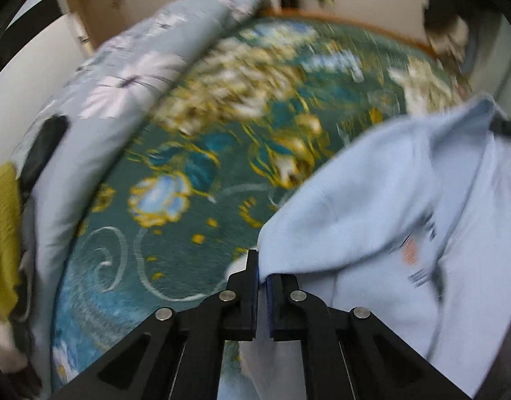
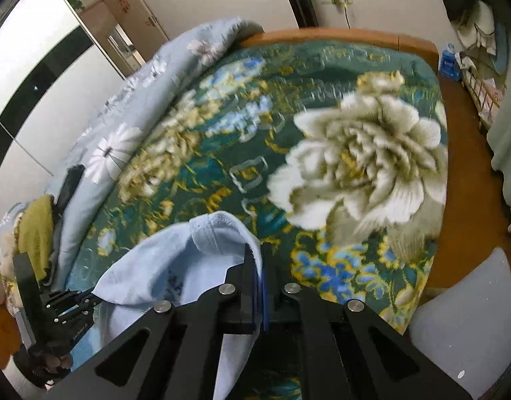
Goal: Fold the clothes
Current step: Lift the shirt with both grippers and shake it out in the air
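Note:
A light blue garment (image 1: 382, 200) with a small printed mark hangs lifted above the bed, stretched between both grippers. My left gripper (image 1: 263, 273) is shut on one edge of it, the cloth spreading up and to the right. My right gripper (image 2: 259, 260) is shut on another edge of the same garment (image 2: 175, 260), which drapes to the left. The left gripper also shows in the right wrist view (image 2: 88, 300) at the lower left, gripping the cloth's far corner. The left wrist view is blurred.
A green floral blanket (image 2: 322, 166) covers the bed. A pale blue flowered quilt (image 2: 128, 126) is bunched along its left side, with a yellow-green cloth (image 2: 35, 233) beside it. A wooden bed frame (image 2: 339, 35), wall and shelves lie beyond.

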Demonstrator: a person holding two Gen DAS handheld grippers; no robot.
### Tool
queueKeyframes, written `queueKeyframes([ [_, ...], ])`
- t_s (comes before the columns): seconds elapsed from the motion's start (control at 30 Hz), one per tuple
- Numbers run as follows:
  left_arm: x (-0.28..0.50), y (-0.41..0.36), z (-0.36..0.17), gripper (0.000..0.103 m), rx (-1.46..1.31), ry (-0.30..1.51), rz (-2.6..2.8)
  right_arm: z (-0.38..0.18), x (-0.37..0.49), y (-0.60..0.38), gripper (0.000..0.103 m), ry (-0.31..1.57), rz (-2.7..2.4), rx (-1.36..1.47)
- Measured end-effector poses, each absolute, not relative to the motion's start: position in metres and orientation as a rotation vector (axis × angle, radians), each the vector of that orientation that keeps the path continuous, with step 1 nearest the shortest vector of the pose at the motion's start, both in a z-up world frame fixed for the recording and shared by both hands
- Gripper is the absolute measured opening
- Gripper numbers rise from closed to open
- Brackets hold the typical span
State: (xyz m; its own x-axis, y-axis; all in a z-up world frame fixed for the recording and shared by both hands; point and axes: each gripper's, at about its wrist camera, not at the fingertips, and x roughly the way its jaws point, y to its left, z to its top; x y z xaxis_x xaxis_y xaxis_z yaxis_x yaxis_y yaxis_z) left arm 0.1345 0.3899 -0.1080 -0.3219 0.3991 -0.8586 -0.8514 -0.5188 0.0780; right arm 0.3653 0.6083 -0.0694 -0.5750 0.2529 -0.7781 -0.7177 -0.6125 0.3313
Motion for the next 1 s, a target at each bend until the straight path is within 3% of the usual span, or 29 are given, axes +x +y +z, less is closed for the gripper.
queueKeyframes([
  [0.2, 0.119, 0.334, 0.003, 0.004, -0.891, 0.523, 2.165, 0.023, 0.362, 0.585, 0.002, 0.734, 2.346, -0.799],
  [0.43, 0.133, 0.251, 0.154, 0.004, -0.601, 0.361, 2.413, 0.178, 0.355, 0.523, 0.002, 0.469, 2.602, -0.517],
  [0.6, 0.159, 0.180, 0.216, 0.004, -0.464, 0.282, 2.523, 0.267, 0.355, 0.465, 0.002, 0.235, 2.699, -0.361],
  [0.77, 0.192, 0.129, 0.214, 0.004, -0.442, 0.303, 2.582, 0.286, 0.359, 0.417, 0.002, 0.118, 2.739, -0.337],
  [1.0, 0.254, 0.072, 0.183, 0.004, -0.452, 0.327, 2.609, 0.265, 0.373, 0.381, 0.002, 0.034, 2.793, -0.410],
])
